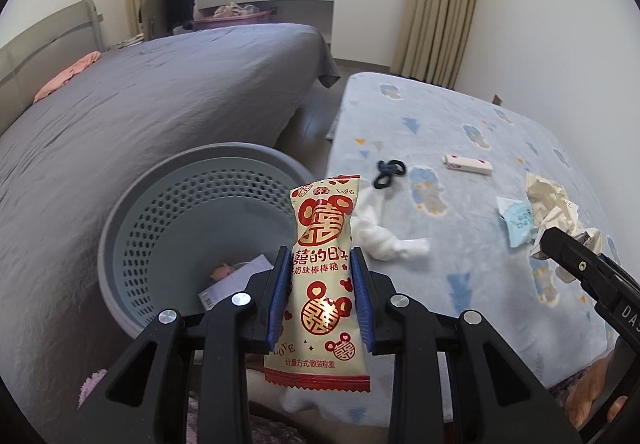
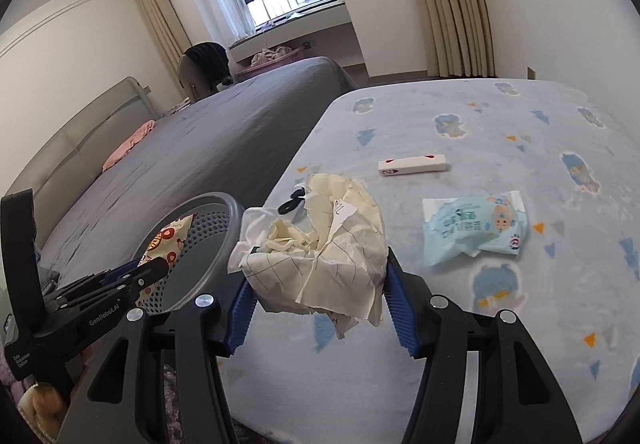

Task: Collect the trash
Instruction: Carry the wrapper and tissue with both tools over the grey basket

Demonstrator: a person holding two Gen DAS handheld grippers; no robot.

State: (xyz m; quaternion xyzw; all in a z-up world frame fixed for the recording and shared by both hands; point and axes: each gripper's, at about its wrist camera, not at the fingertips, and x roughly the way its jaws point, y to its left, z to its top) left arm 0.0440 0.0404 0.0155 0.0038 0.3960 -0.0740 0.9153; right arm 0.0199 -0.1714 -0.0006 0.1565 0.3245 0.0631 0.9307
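1. The left claw point(image 1: 322, 276) holds a candy bag point(image 1: 324, 264) upright at centre frame, its blue pads pressed on both sides of the bag.
2. Left of the bag, at lower left in the left wrist view, stands a grey perforated basket point(image 1: 168, 204) with a paper slip point(image 1: 234, 280) at its bottom.
3. The right claw point(image 2: 320, 284) grips a crumpled paper wad point(image 2: 324, 248) at centre of the right wrist view, above the near edge of a blue patterned blanket point(image 2: 500, 324).
4. On the blanket, right of the wad, lies a light-blue wrapper point(image 2: 476, 230); further up sits a white box point(image 2: 412, 165).
5. A black hair tie point(image 1: 389, 172) and a white tissue point(image 1: 394, 240) lie on the blanket at centre right of the left view.
6. A grey bed point(image 1: 140, 104) fills the left side.
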